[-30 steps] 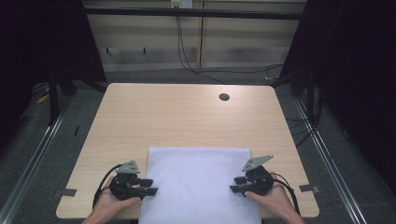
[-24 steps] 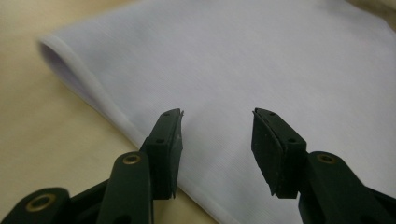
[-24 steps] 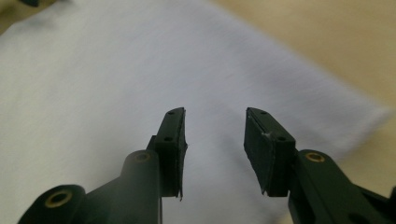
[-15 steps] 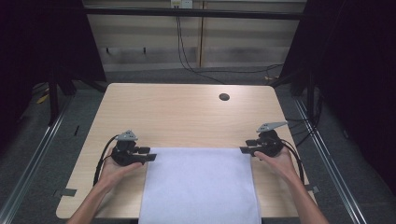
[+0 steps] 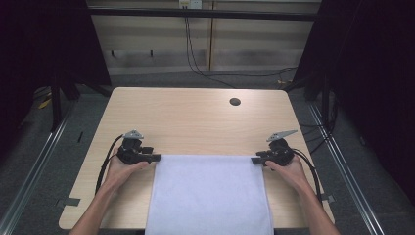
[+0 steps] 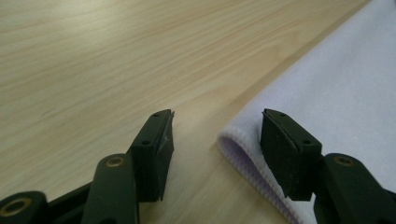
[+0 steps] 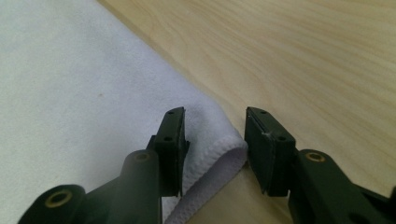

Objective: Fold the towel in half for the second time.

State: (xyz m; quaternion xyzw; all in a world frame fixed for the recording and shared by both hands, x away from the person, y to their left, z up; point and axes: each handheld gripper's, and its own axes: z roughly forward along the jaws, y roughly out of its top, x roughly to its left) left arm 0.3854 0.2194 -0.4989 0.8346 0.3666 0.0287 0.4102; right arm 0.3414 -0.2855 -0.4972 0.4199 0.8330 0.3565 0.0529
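Observation:
A white cloth (image 5: 210, 196) lies flat on the wooden table (image 5: 195, 117) and hangs over its near edge. My left gripper (image 5: 157, 157) is at the cloth's far left corner. Its jaws have just been opening, and the hemmed corner (image 6: 243, 149) lies loose between them, close to one pad (image 6: 280, 149). My right gripper (image 5: 254, 160) is at the far right corner. Its jaws have just been closing, and the cloth corner (image 7: 219, 144) sits in the gap (image 7: 215, 116) with no pad pressing on it.
A dark round hole (image 5: 235, 102) sits in the tabletop at the far right. Bare wood stretches beyond the cloth's far edge. Cables (image 5: 105, 164) trail from both grippers towards the table's sides. Metal rails (image 5: 44, 147) run along the floor on either side.
Both hands have moved away from the near edge, along the cloth's sides, to its far corners. The cloth itself has stayed in place.

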